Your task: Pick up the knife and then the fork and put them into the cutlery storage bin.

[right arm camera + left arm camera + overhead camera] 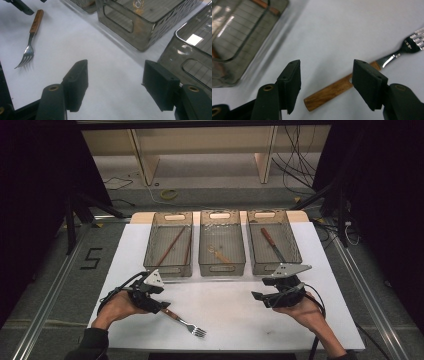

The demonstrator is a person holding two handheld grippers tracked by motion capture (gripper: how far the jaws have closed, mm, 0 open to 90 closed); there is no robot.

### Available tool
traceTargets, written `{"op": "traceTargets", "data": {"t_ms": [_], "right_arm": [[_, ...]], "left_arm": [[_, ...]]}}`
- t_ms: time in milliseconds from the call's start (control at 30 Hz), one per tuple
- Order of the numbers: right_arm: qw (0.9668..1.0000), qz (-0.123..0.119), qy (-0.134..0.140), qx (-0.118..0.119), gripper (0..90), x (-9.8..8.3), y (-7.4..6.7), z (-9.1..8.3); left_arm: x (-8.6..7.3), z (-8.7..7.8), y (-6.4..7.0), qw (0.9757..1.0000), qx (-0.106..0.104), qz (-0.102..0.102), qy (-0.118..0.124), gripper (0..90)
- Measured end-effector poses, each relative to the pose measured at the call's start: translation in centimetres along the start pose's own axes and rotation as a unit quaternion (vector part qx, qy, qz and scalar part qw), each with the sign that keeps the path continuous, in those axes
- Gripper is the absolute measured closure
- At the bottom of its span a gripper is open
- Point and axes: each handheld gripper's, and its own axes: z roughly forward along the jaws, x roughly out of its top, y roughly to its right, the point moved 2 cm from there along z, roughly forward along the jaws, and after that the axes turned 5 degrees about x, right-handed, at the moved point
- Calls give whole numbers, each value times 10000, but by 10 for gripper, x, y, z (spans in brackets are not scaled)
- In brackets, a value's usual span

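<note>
While the left gripper (325, 83) hangs low over the white table (225, 295), its jaws stand apart on either side of the fork (342, 86). The wooden handle runs aslant between the pads; neither pad presses on it, so the fork lies free on the table. Handle end points toward the gripper body, tines away and to the right in the left gripper view. In the high view the fork (184, 321) sits at the near left of the table, handle under the left gripper (159, 307), tines toward the near edge.

Right gripper (113, 83): jaws wide, nothing between them, only bare table below. In the high view it (261, 297) is at the near right, just in front of the right bin (274, 242), well apart from the fork.

Three grey bins in a row at the far side. Left bin (169, 245): two long brown sticks, laid lengthwise. Middle bin (222, 242): a small pale item, too small to name. Right bin: a brown-handled utensil, likely a knife. The left bin's corner is just beside the left gripper.
</note>
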Motion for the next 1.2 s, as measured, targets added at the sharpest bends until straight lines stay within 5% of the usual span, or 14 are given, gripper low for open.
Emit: {"op": "traceTargets", "data": {"t_ms": [433, 667, 867, 1200], "right_arm": [[10000, 21, -69, 61, 380, -3, 1, 4], [9998, 94, -95, 162, 383, -4, 1, 5], [9998, 110, -110, 160, 385, -4, 2, 5], [9997, 121, -135, 186, 385, -5, 3, 6]], "left_arm": [[-5, 13, 3, 9949, -366, 665, -661, 328], [-8, 23, 0, 9919, -337, 765, -960, 349], [-8, 22, 1, 9920, -491, 733, -898, 425], [-9, 19, 4, 9892, -628, 1028, -837, 569]]}}
